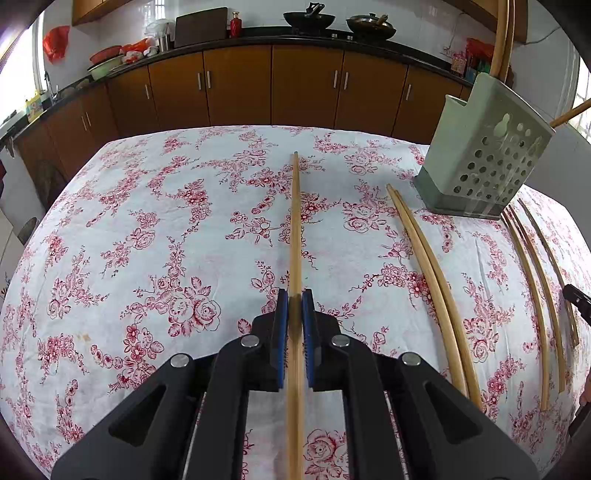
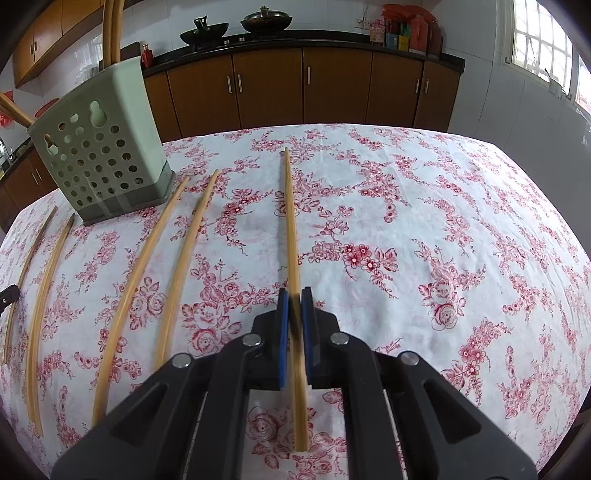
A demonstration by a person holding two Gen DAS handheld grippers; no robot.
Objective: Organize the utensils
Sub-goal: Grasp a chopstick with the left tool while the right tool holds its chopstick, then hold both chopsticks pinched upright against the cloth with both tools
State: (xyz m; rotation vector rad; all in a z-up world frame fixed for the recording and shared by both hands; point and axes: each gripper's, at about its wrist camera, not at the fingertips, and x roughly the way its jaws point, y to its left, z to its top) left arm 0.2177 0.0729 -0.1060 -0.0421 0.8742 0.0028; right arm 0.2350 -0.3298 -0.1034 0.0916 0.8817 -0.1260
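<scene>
My left gripper [image 1: 295, 295] was closed tight on a wooden chopstick [image 1: 294, 221], its blue pads [image 1: 282, 317] pressing the stick from both sides. The chopstick ran straight out ahead between the fingers, its far tip over the flowered cloth of the surface [image 1: 147, 221]. My right gripper [image 2: 294, 295] was clamped the same way on a second chopstick [image 2: 291, 221], which also pointed forward over the cloth, its near end showing below the jaws.

Beyond my left gripper, to its right, a pair of chopsticks [image 1: 428, 280] lay side by side on the cloth, touching or nearly so. Further right lay more loose chopsticks [image 1: 535, 288], near the edge of the picture. From the right wrist view, loose chopsticks [image 2: 173, 266] lay to the left of my gripper, spread apart.

The pale green perforated holder [image 1: 484, 155] stood on the surface behind the loose sticks, with a few chopsticks [image 1: 503, 37] already upright in it, rising past its rim. Behind the surface ran brown cabinets [image 1: 236, 88] under a dark counter carrying two woks [image 1: 310, 18].
</scene>
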